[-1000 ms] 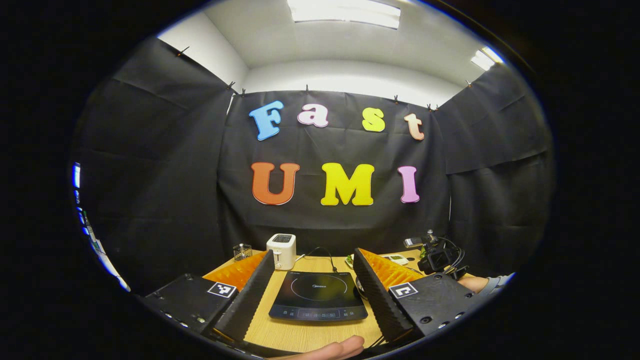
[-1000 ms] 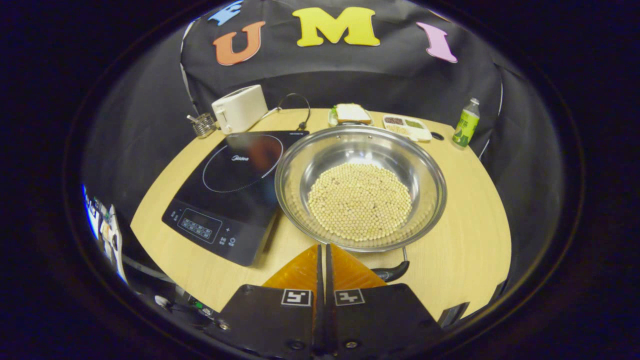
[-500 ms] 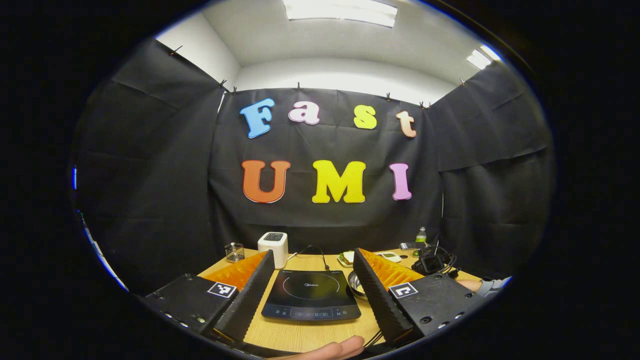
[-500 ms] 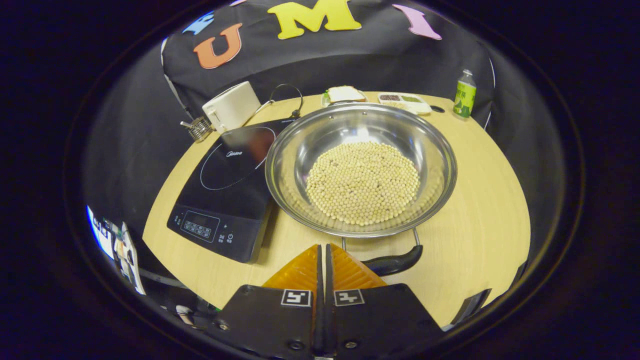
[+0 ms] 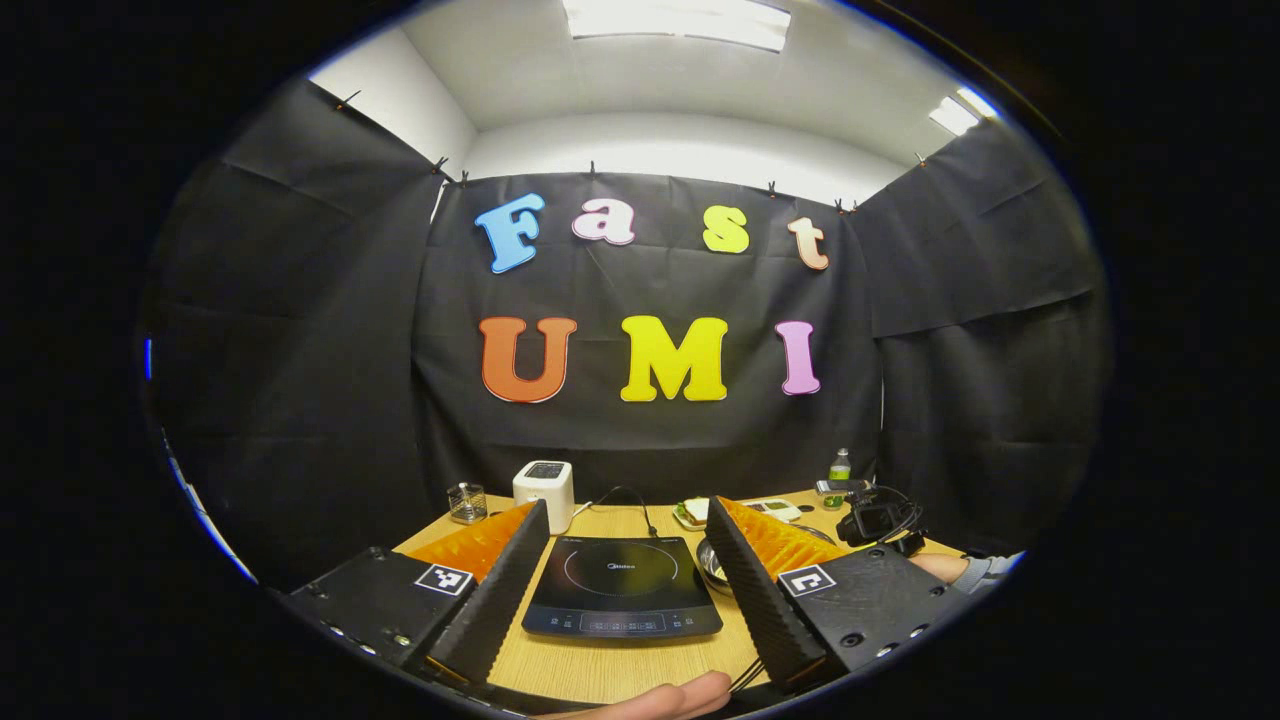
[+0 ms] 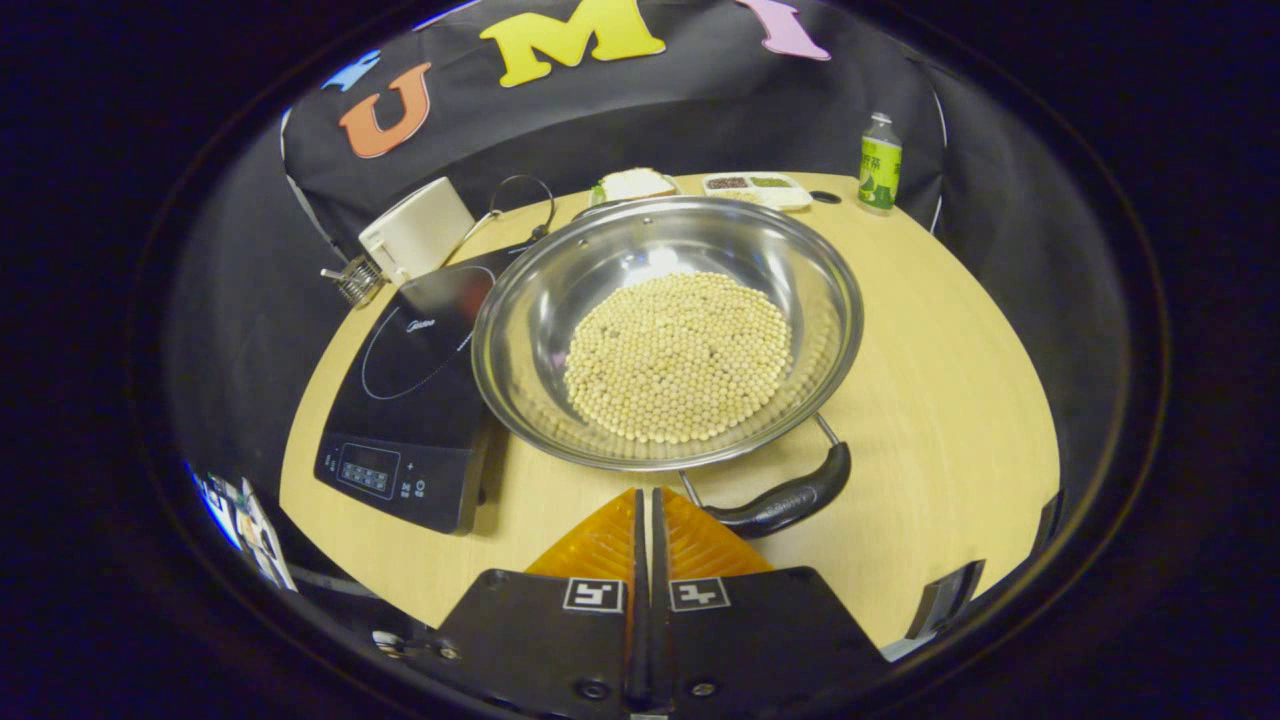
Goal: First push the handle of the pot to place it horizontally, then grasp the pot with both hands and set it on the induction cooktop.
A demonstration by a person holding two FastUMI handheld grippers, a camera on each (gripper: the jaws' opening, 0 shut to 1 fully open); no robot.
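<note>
A steel pot holding pale beans rests on the wooden table, its left rim over the edge of the black induction cooktop. The pot's black handle points toward me and slants up to the right. My right gripper is shut and empty, its tips right beside the handle's near left end. In the left gripper view, my left gripper stands open above the table's front, with the cooktop between its fingers and a sliver of the pot by the right finger.
A white toaster and a small wire holder stand behind the cooktop. A sandwich plate, a food tray and a green bottle line the far edge. A hand shows at the bottom of the left gripper view.
The pot's handle has swung from lying behind my right fingers out to the right, and the pot has shifted left in view. My left gripper has drawn back slightly; both jaws are unchanged.
</note>
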